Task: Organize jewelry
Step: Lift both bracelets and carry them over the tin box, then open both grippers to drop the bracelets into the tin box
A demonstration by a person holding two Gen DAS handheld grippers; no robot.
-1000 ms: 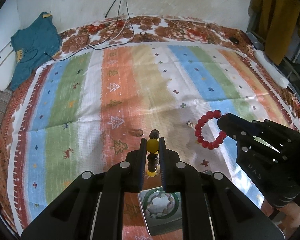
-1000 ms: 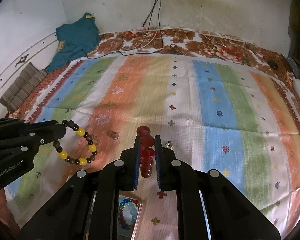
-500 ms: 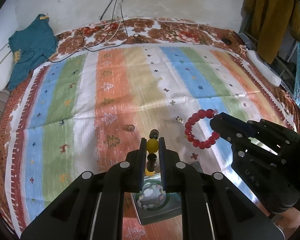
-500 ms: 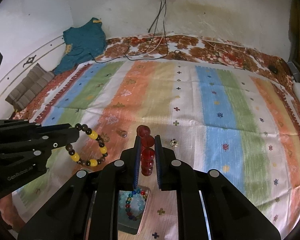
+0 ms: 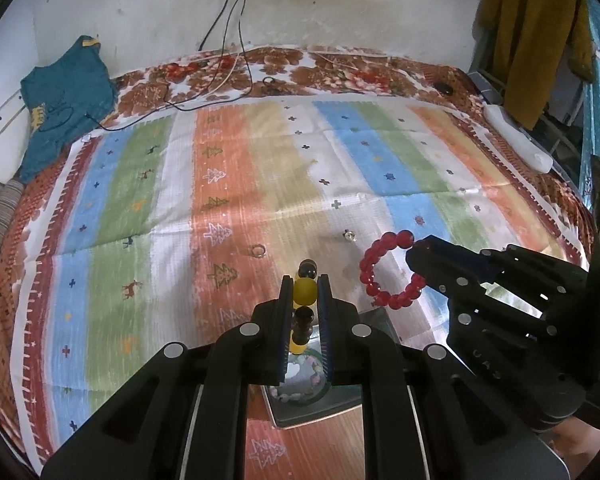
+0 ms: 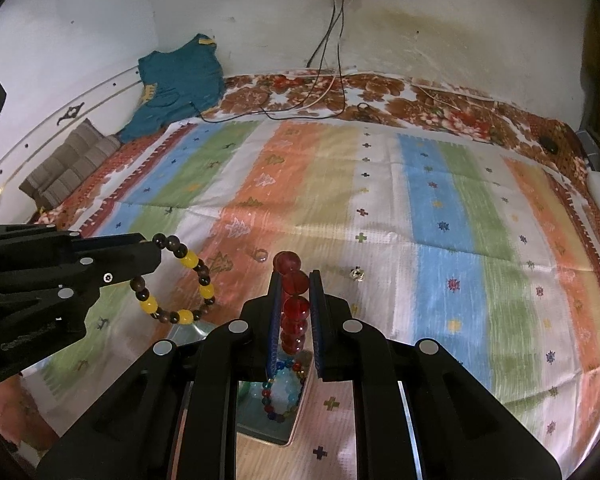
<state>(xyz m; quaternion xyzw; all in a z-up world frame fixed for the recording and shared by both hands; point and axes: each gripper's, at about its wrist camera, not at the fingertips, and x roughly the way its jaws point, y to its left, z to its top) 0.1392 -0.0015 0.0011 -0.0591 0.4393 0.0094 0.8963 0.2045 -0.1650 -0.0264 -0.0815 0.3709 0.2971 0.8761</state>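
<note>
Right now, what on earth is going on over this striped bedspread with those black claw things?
A person holds two black grippers above the striped bedspread. The left gripper is shut on a brown-and-yellow beaded bracelet; the right gripper is shut on a red beaded bracelet. Below them sits a shallow metal tray holding other bracelets. A small ring and another tiny trinket lie loose on the cloth.

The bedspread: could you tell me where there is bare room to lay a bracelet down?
The far half of the striped bedspread is bare, up to the cables and teal shirt. The near edge is crowded: ring, small trinket, tray holding bracelets.
</note>
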